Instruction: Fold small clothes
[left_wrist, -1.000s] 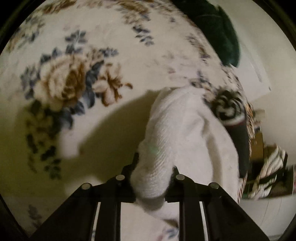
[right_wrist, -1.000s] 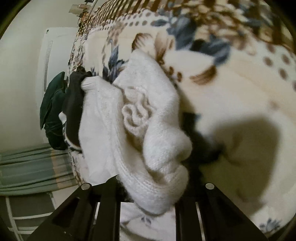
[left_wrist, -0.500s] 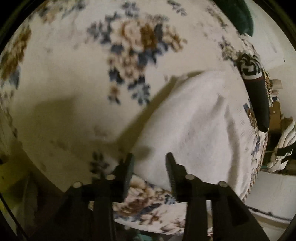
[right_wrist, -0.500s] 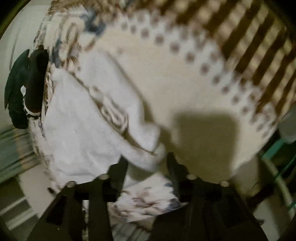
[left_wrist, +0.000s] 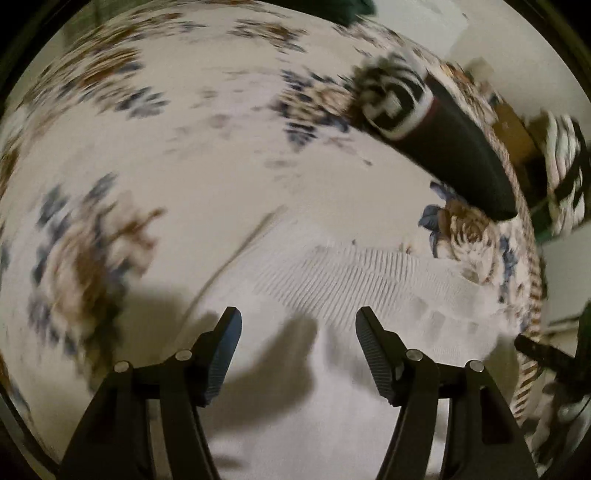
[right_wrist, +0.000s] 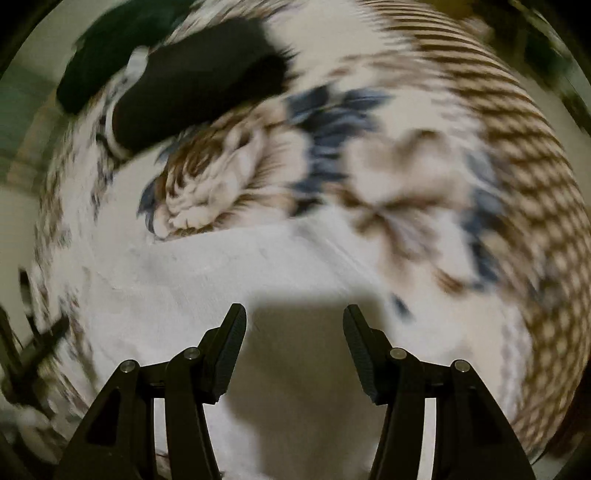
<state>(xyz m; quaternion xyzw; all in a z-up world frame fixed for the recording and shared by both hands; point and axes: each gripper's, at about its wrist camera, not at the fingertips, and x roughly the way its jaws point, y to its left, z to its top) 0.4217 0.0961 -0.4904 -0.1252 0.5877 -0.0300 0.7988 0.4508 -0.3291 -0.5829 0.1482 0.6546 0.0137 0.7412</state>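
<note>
Both tongs have just let go. A second ago each pinched a bunched end of the white knit garment (left_wrist: 351, 291); now the left gripper (left_wrist: 297, 325) and right gripper (right_wrist: 293, 321) have just been opening and hang released, nothing between their jaws. The garment lies spread flat on the floral bedspread (left_wrist: 207, 122), below both grippers. A black sock (left_wrist: 458, 155) waits at 2 o'clock. The laying-out looks done; the fold itself is probably next.
</note>
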